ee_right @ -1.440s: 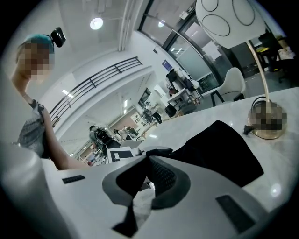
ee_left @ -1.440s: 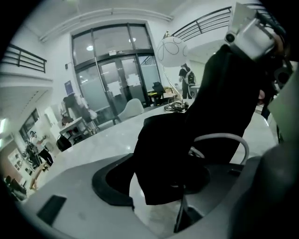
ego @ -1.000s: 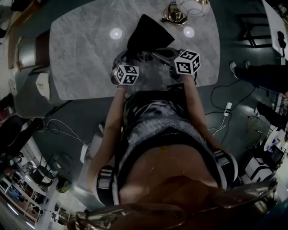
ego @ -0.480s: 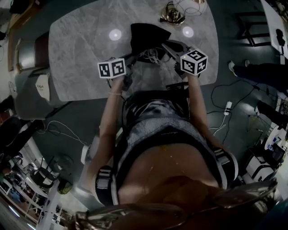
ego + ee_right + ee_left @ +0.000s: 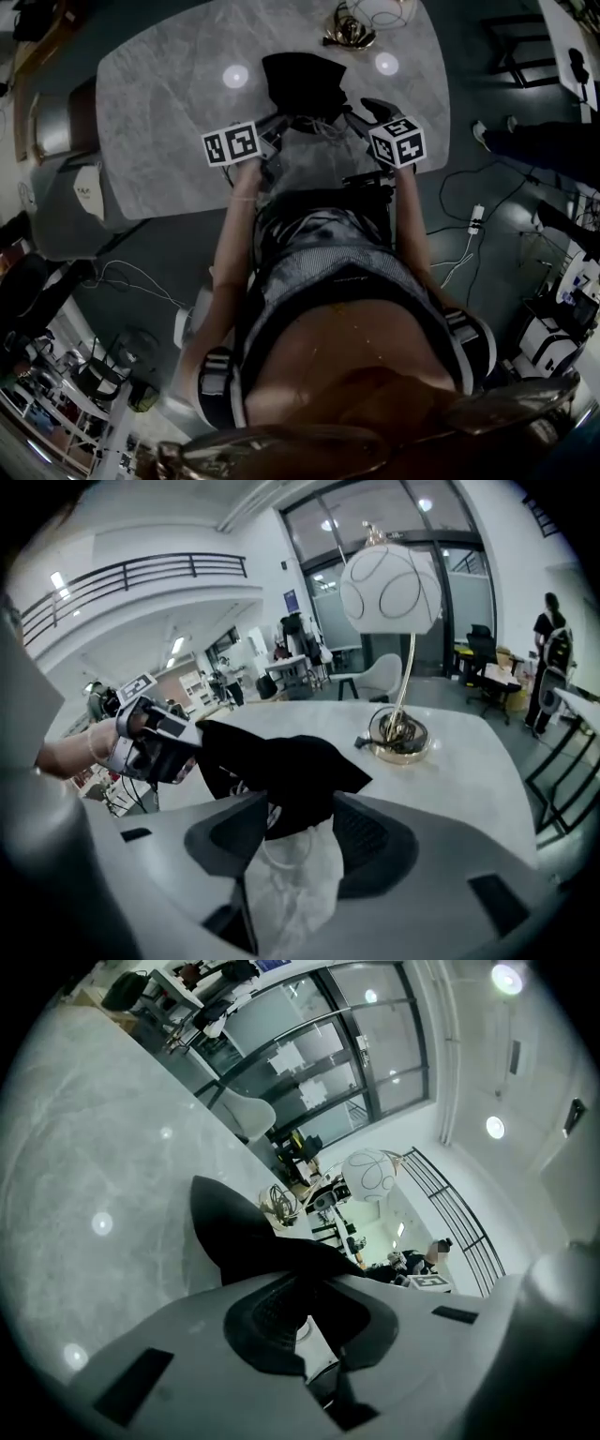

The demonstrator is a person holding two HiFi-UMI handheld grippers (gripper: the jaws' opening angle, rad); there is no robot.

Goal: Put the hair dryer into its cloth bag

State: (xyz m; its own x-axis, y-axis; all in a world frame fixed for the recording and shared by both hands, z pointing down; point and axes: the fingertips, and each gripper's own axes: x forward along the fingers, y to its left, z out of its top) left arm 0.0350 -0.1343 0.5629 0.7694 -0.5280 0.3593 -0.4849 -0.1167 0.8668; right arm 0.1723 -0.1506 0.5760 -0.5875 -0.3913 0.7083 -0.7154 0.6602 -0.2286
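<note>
The black cloth bag (image 5: 302, 84) lies bunched on the grey marble table (image 5: 159, 112), its mouth toward me. My left gripper (image 5: 272, 127) is shut on the bag's near left edge, with black cloth pinched between its pads (image 5: 281, 1312). My right gripper (image 5: 361, 111) is at the bag's right edge. Its jaws have just been opening and now stand wide (image 5: 298, 832); the black cloth (image 5: 281, 780) and a pale translucent wrap (image 5: 291, 883) hang loose between them. I cannot make out the hair dryer itself. The right gripper view also shows the left gripper (image 5: 192, 747) holding the bag.
A lamp with a gold base (image 5: 347, 33) and a white globe (image 5: 391, 588) stands at the table's far side, behind the bag. A chair (image 5: 56, 108) sits at the table's left end. Cables and a power strip (image 5: 475, 225) lie on the floor to the right, near a person's legs (image 5: 534, 150).
My left gripper has risen, rolled and shifted left, pulling the bag's edge with it. The bag has gone from a peaked shape to a squat bunch. The right gripper has moved slightly toward the bag.
</note>
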